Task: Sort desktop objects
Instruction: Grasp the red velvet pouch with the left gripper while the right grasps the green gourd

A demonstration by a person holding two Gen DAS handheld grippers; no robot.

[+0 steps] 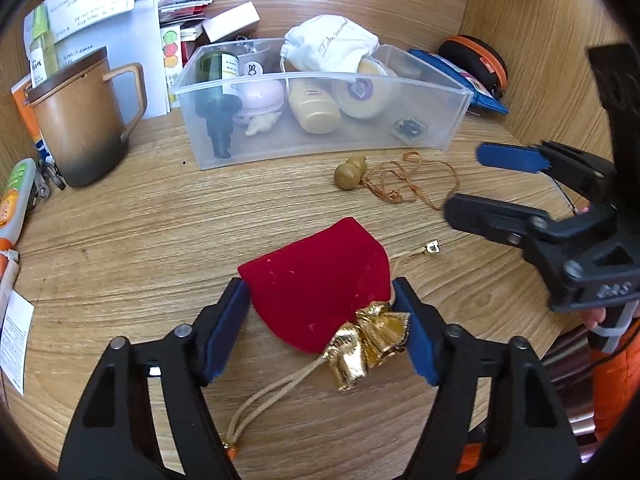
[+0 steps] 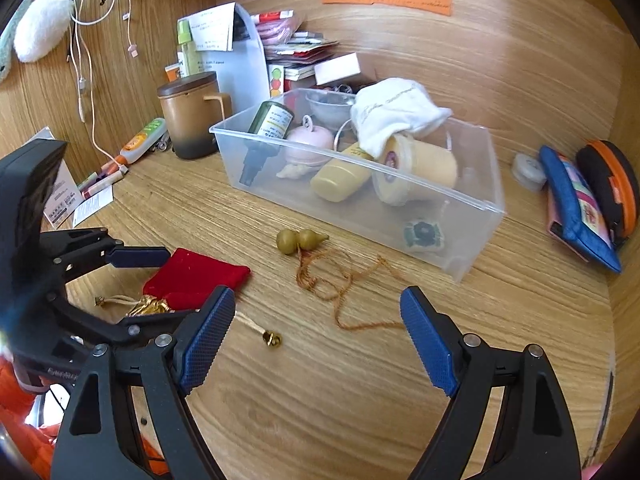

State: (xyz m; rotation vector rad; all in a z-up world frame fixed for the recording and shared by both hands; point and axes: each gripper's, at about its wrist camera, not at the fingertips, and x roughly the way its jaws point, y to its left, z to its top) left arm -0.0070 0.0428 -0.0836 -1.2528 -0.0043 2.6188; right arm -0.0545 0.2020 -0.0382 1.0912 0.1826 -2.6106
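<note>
1. Already the clear plastic bin (image 1: 320,128) at upper centre of the left wrist view holds several things: a dark green bottle (image 1: 218,92), a pink round case (image 1: 260,98), a yellow tube (image 1: 314,108), a cream tub (image 1: 362,94), a white drawstring bag (image 1: 330,44) and a small patterned square (image 1: 409,127). So the sorting looks partly done.
2. Left on the desk are the red velvet pouch (image 1: 316,276) at lower centre, and the wooden gourd charm (image 1: 351,172) with its orange cord (image 1: 412,180), just in front of the bin.
3. The left gripper (image 1: 320,308) has its blue pads on either side of the pouch; one pad looks about to touch the fabric, the other stands by the gold neck, and I judge no firm pinch yet.
4. The right gripper (image 2: 318,316) is spread wide and empty, above the cord's near end at lower centre of its own view.
5. Writing: cursive script on the white bag is too small to read; the pink, green and orange notes on the wall and the bottle labels are illegible. A rabbit mark shows on a white lid in the bin.
</note>
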